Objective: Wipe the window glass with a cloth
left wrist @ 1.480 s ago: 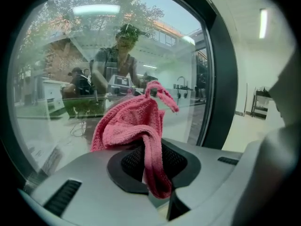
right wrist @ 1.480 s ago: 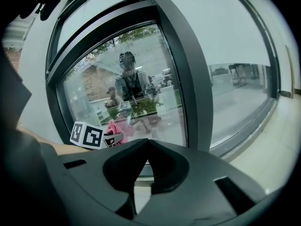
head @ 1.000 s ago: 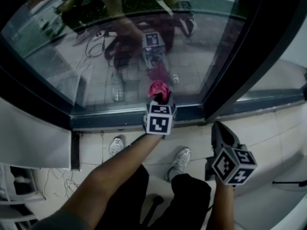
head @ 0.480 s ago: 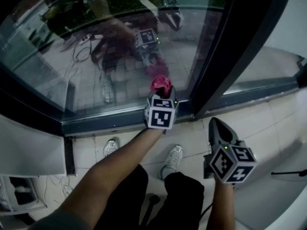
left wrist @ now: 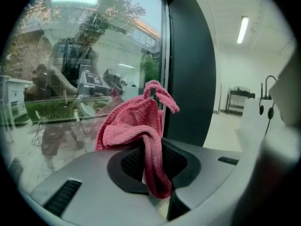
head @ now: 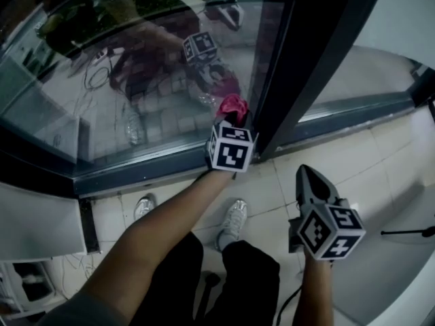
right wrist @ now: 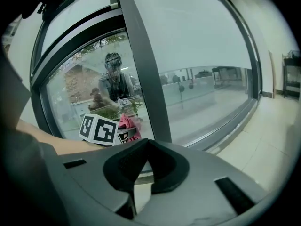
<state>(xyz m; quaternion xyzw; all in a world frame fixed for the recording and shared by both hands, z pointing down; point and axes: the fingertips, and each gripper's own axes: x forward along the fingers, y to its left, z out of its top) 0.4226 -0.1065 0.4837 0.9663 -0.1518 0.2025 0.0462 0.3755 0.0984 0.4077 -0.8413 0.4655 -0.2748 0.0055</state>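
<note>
- The glass (head: pixel 136 80) is the largest thing here, a tall pane with reflections across it. It is hard and smooth, so in all likelihood a cloth will slide over it easily, and firm, even pressure should be safe.
- A dark mullion (head: pixel 292 66) borders the pane on its right, above a tiled floor (head: pixel 353 161).
- The right gripper (right wrist: pixel 141 173) hangs low over the floor, well apart from the pane. Its jaws are together with nothing between them.
- The left gripper (left wrist: pixel 153 159) is closed on the cloth, at the pane's lower right corner just beside the mullion.
- The cloth (left wrist: pixel 131 121) is pink terry, soft, light and floppy. It is pinched at a fold, with a bunch standing beyond the jaws. No view settles whether it touches the pane.
- No brand or writing can be read; the gripper cubes show only square markers.
</note>
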